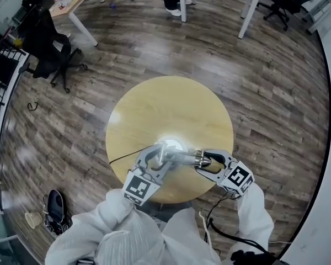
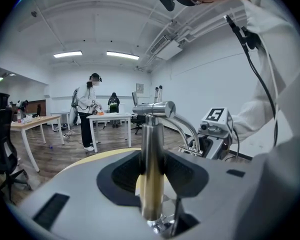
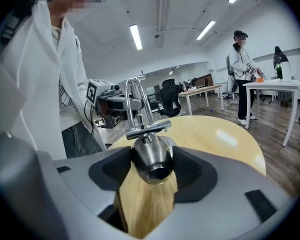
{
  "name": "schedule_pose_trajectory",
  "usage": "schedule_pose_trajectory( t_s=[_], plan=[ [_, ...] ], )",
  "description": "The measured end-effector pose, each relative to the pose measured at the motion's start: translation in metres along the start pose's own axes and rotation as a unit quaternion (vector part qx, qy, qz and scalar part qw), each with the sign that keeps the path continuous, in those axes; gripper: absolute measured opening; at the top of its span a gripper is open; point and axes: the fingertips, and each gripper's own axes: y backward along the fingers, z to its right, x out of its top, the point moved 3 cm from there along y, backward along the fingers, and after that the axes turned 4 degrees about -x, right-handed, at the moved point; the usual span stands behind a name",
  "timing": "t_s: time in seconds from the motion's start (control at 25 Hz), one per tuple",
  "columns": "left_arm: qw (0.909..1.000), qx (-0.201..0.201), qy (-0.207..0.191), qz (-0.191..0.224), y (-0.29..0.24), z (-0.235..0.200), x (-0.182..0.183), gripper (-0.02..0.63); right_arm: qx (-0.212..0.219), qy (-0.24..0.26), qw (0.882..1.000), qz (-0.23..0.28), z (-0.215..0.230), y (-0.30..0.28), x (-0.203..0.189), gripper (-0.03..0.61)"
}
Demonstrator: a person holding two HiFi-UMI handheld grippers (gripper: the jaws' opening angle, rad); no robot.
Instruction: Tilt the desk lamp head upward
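Left gripper [image 2: 151, 178]: closed on the lamp stem [image 2: 151, 144], one dark pad against each side of the upright metal post; the gripper comes in from the near left edge of the tabletop.
Right gripper [image 3: 151, 175]: closed on the lamp head [image 3: 150, 160], the rounded metal shell seated between its two pads, with the head's end facing the gripper's camera.
Marker cubes: one on each gripper, both at the near rim of the tabletop in the head view.
Lamp arm [image 3: 135, 101]: two thin parallel rods that rise from a crossbar just behind the head; from the left gripper view it arcs from the top of the stem over towards the right gripper.
Lamp base [image 1: 172, 145]: a shiny round foot on the tabletop, a little nearer the person than the middle, catching a bright glare.
Lamp head position: to the right of the base, lying roughly level above the wood.
Cord [image 1: 123, 158]: thin and black, running from the lamp off the left edge.
Tabletop [image 1: 154, 106]: round, pale wood; the lamp is the only thing on it.
Person: white sleeves [image 1: 255, 208] reaching in from below.
Floor [image 1: 265, 87]: dark wood planks; a black office chair [image 1: 48, 47] stands at the upper left.
Background: another person [image 2: 87, 115] stands at a white table [image 2: 110, 116].
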Motion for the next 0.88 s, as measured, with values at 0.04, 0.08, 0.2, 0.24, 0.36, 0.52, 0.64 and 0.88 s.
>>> schedule_pose_trajectory(
  t_s=[0.04,0.08,0.2,0.24,0.36,0.52,0.64,0.88],
  plan=[
    [1.0000,-0.002,0.000,-0.002,0.000,0.000,0.000,0.140,-0.003,0.001,1.000,-0.004,0.000,0.001,0.001,0.272],
    [1.0000,-0.004,-0.001,-0.005,0.000,0.000,0.000,0.140,-0.005,0.001,1.000,-0.009,-0.002,0.002,0.001,0.270],
    [0.9998,-0.009,-0.004,-0.015,0.002,0.000,0.000,0.138,-0.013,0.001,1.000,-0.022,-0.006,0.005,0.005,0.268],
    [0.9998,-0.011,-0.005,-0.018,0.003,0.000,0.000,0.138,-0.016,0.002,1.000,-0.026,-0.007,0.008,0.007,0.268],
    [0.9995,-0.016,-0.008,-0.026,0.002,0.001,-0.002,0.138,-0.027,0.011,0.999,-0.036,-0.009,0.019,0.012,0.268],
    [0.9991,-0.027,-0.011,-0.029,0.002,0.000,-0.002,0.138,-0.051,0.029,0.997,-0.045,-0.010,0.040,0.029,0.268],
    [0.9989,-0.031,-0.009,-0.034,0.003,-0.002,-0.002,0.138,-0.062,0.050,0.995,-0.055,-0.015,0.060,0.045,0.268],
    [0.9985,-0.035,-0.013,-0.039,0.002,-0.002,-0.004,0.138,-0.086,0.098,0.989,-0.073,-0.030,0.098,0.094,0.268]
  ],
)
